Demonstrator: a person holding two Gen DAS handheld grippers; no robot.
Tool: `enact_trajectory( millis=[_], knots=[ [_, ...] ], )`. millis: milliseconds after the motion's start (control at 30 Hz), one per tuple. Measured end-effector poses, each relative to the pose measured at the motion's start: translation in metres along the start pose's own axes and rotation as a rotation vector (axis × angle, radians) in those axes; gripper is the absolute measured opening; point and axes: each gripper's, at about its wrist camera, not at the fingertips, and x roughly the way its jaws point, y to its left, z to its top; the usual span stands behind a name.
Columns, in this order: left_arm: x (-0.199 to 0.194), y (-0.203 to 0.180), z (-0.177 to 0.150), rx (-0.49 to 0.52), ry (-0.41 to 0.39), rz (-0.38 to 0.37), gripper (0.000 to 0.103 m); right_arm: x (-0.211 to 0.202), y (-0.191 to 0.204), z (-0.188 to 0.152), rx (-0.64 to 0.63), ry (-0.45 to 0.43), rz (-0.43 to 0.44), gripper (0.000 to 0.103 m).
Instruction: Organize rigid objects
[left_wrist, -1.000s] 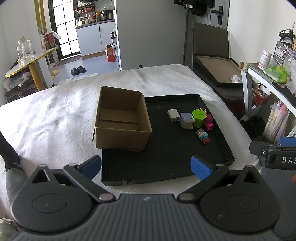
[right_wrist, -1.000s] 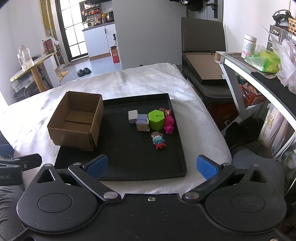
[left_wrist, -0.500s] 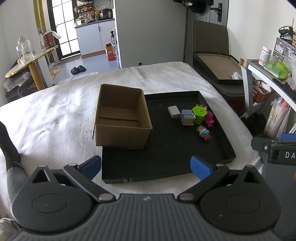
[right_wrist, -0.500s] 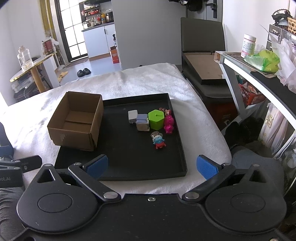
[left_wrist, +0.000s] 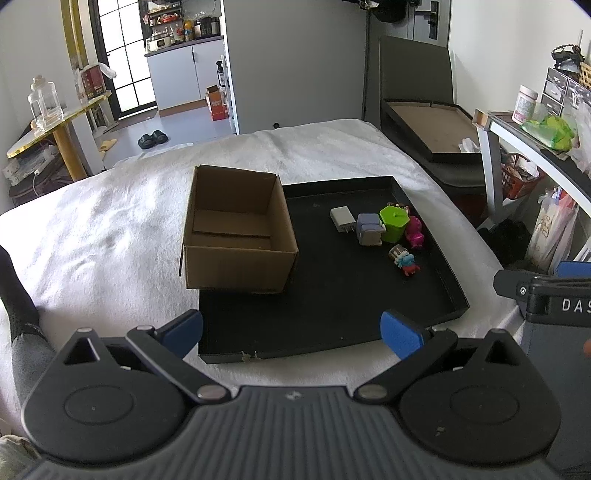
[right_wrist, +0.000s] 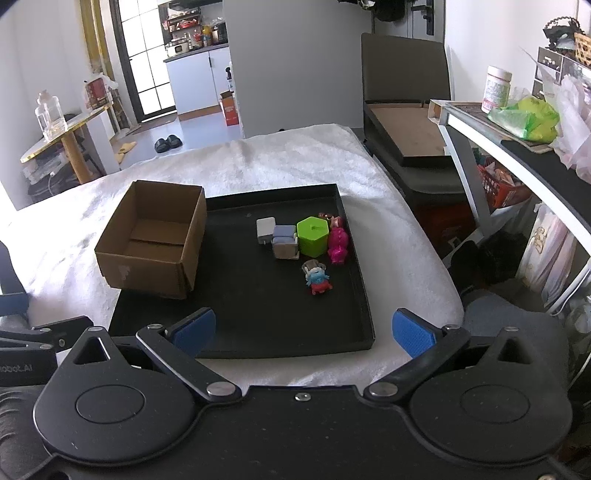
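An open, empty cardboard box sits on the left part of a black tray on a white-covered bed. On the tray's right side lie a white charger, a grey-blue block, a green hexagonal container, a pink figure and a small blue-red figure. My left gripper and right gripper are both open and empty, held back from the tray's near edge.
A white towel covers the bed. A dark chair with a framed board stands at the far right. A shelf with a red basket lies to the right. A small gold table with a glass bottle stands far left.
The left wrist view has pulled back and risen slightly, so the tray and box look a little farther away. The right gripper has barely moved. Nothing on the tray has moved.
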Motion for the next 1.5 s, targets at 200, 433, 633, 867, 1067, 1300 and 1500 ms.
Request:
enact_trajectory(
  millis=[200,433,633,867,1067,1300,1500],
  knots=[
    [0.000,0.005,-0.002,-0.017,-0.001,-0.004,0.102,-0.001,0.000,0.000,-0.006,-0.005,-0.001,0.103],
    [-0.001,0.009,-0.004,-0.026,-0.004,0.000,0.102,-0.002,0.001,0.001,0.003,0.004,0.010,0.103],
    [-0.003,0.010,-0.002,-0.030,-0.006,-0.006,0.102,0.000,0.001,0.001,0.009,0.012,0.013,0.103],
    [-0.005,0.011,-0.002,-0.034,-0.009,-0.003,0.102,0.000,0.003,-0.001,-0.004,0.007,0.007,0.103],
    [-0.001,0.011,-0.002,-0.034,-0.001,0.001,0.102,0.001,0.008,-0.003,-0.032,-0.003,0.007,0.103],
    [0.014,0.015,0.000,-0.022,0.018,0.002,0.102,0.013,0.011,-0.003,-0.037,0.015,0.006,0.103],
    [0.031,0.020,0.004,-0.034,0.037,0.017,0.102,0.028,0.006,0.000,-0.024,0.016,-0.014,0.103]
  ],
)
